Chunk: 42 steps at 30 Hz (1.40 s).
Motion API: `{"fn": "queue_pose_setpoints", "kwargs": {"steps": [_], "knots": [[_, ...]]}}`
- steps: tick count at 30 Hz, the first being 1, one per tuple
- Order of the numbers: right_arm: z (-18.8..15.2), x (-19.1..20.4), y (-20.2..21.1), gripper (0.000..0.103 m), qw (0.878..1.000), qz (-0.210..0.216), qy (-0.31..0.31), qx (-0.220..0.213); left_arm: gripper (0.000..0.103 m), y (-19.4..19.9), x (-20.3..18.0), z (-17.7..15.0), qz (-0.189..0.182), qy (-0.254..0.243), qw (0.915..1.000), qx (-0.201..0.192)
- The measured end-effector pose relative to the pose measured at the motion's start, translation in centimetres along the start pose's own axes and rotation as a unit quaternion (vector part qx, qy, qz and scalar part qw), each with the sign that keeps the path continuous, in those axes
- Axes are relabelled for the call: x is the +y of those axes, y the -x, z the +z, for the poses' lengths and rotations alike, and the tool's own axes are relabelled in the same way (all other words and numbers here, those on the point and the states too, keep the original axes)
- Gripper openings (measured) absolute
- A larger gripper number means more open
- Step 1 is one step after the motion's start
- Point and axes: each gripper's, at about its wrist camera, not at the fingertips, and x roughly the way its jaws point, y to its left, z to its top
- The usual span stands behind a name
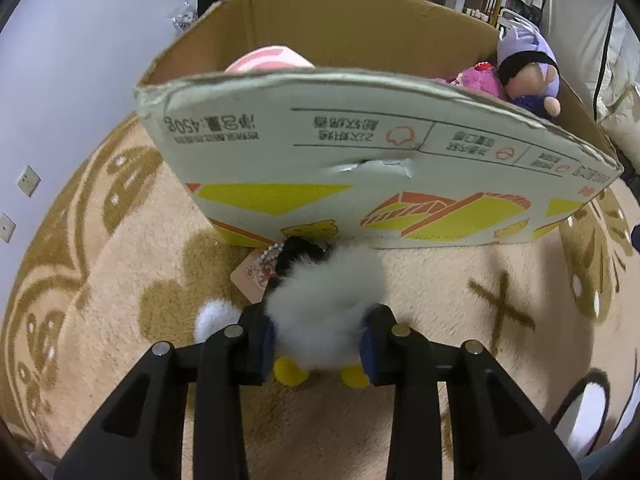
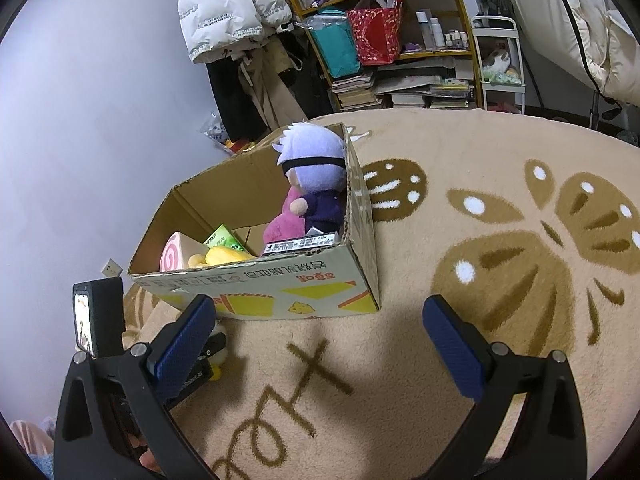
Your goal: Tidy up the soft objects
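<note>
Transfer step in hand: left hand-held gripper (image 1: 320, 344) grips a fluffy white plush penguin with yellow feet (image 1: 326, 308) just before the printed cardboard box (image 1: 360, 152). Next move likely requires lifting over the near wall. Right hand-held gripper (image 2: 320, 344) hangs spread, empty, above the beige patterned carpet (image 2: 500, 240); cluttered wooden shelves (image 2: 400, 40) behind.

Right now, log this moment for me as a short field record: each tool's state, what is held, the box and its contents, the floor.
left tool: shut on white fluffy plush toy, yellow feet showing, tag attached
toy position: outside the box, low in front of its printed wall
right tool: open, holding nothing, over the rug
cardboard box: top open, standing on the rug
box contents: purple-haired doll, pink plush, pink swirl roll, yellow plush
floor: beige patterned rug
</note>
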Motion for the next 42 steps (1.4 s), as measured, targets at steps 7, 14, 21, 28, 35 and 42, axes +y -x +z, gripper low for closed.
{"fn": "queue_pose_setpoints", "kwargs": {"steps": [7, 14, 21, 28, 35, 42], "knots": [[0.1, 0.1, 0.1, 0.103, 1.0, 0.002, -0.003, -0.005, 0.032, 3.8, 1.2, 0.4, 0.018, 0.006, 0.9991, -0.038], [0.3, 0.5, 0.4, 0.103, 1.0, 0.007, -0.001, -0.009, 0.032, 9.6, 2.6, 1.1, 0.041, 0.014, 0.992, -0.119], [0.4, 0.4, 0.6, 0.103, 1.0, 0.009, -0.005, -0.011, 0.032, 13.9, 2.6, 4.2, 0.032, 0.001, 0.9784, -0.204], [0.6, 0.2, 0.9, 0.103, 1.0, 0.01, -0.008, -0.015, 0.032, 13.2, 1.0, 6.8, 0.024, -0.009, 0.9775, -0.21], [1.0, -0.2, 1.2, 0.103, 1.0, 0.006, -0.01, -0.021, 0.035, 11.3, 0.6, 8.8, -0.001, 0.002, 0.9804, -0.197], [1.0, -0.4, 1.1, 0.103, 1.0, 0.003, -0.01, -0.021, 0.086, 11.1, 1.0, 8.2, 0.022, 0.017, 0.9799, -0.197]]}}
